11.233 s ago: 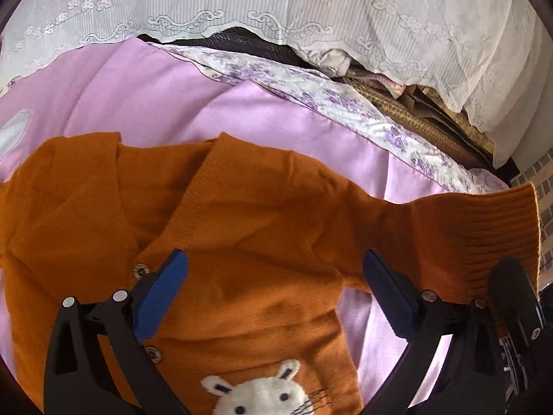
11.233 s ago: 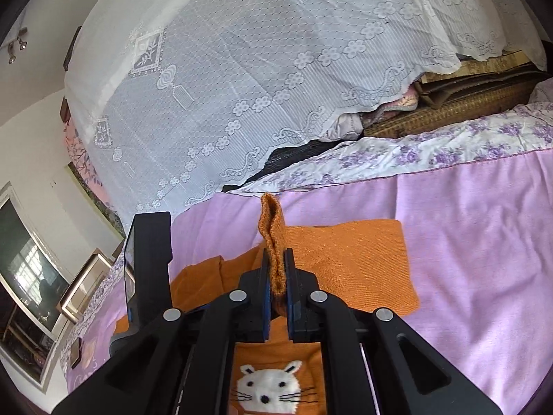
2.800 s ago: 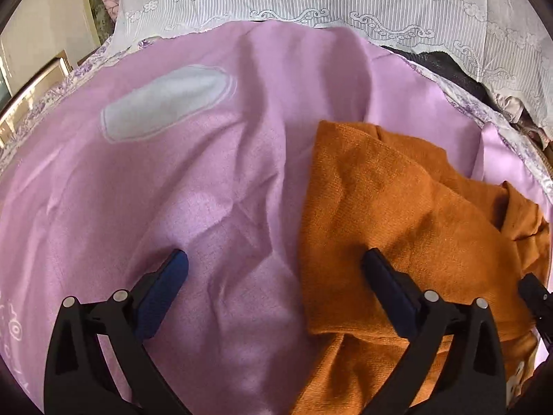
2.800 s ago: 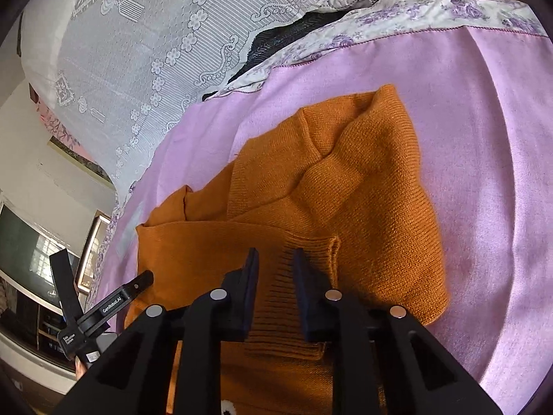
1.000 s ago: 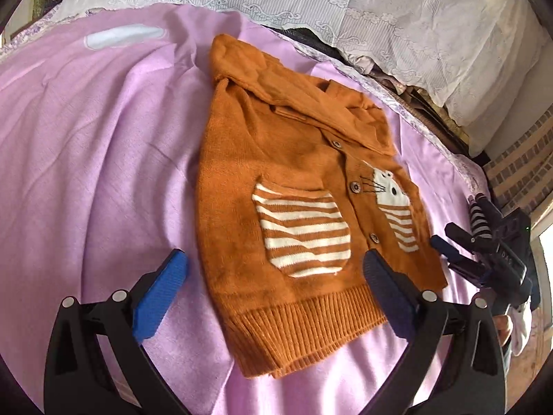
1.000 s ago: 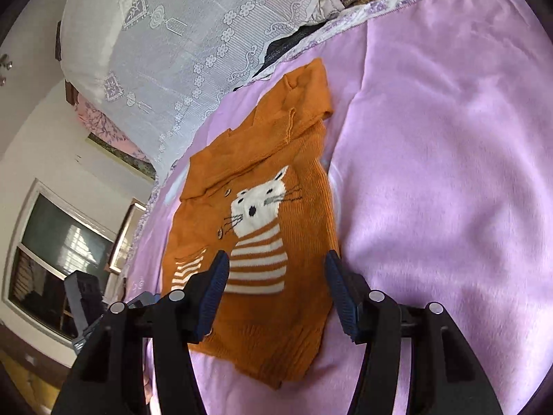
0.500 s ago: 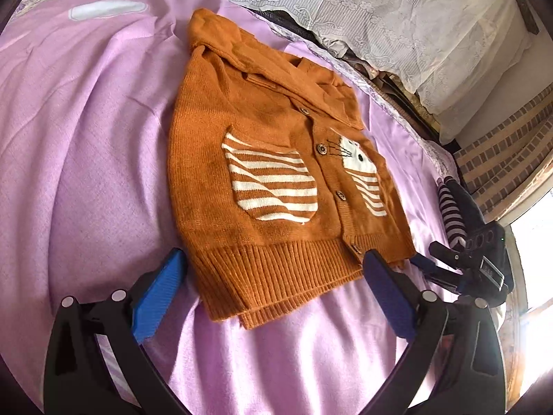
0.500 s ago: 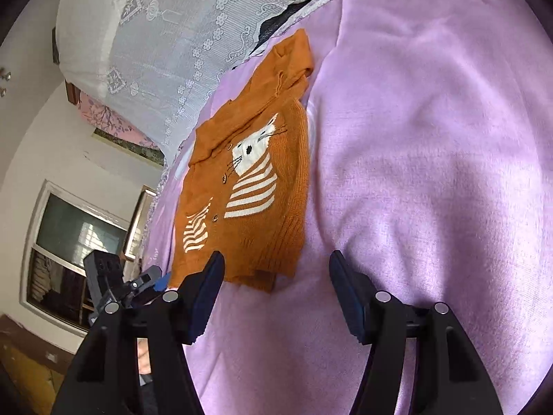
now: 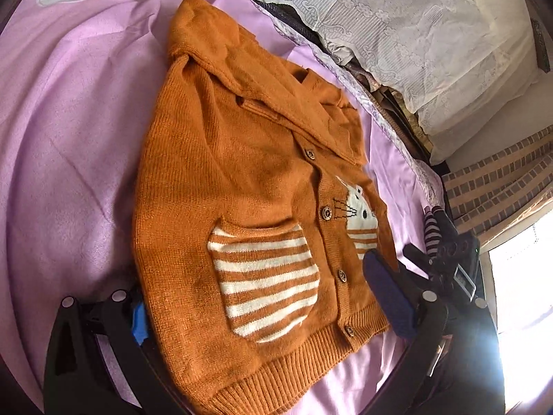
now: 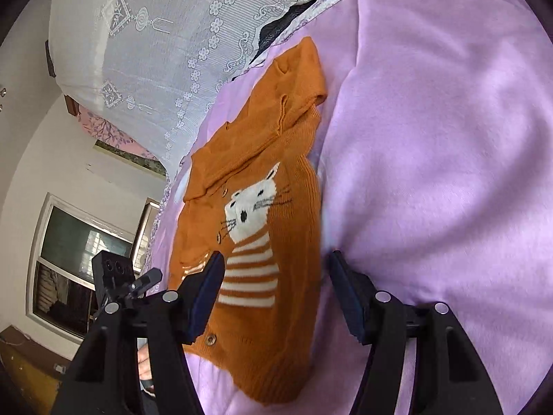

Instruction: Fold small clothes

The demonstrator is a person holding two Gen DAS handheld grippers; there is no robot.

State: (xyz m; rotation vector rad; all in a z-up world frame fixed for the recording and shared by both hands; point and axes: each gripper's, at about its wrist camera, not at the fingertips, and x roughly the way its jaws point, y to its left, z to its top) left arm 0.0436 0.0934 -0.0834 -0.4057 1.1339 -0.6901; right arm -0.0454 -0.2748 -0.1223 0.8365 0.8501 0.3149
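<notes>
One orange cardigan point(image 9: 221, 186) lies on one purple sheet point(image 9: 69, 131), and four buttons point(image 9: 325, 213) show down its front. It carries one white cat face point(image 10: 255, 207) and one striped pocket point(image 9: 266, 276). Two grippers are in view, the left gripper point(image 9: 262, 294) and the right gripper point(image 10: 276, 287); one lace cloth point(image 10: 166, 45) hangs at eleven o'clock.

orange cardigan point(image 9: 221, 180) – white stripes, lilac sheet point(image 9: 69, 103)

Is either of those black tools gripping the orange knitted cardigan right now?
No. Both the left gripper and the right gripper hang wide open around the orange knitted cardigan, pinching nothing.
</notes>
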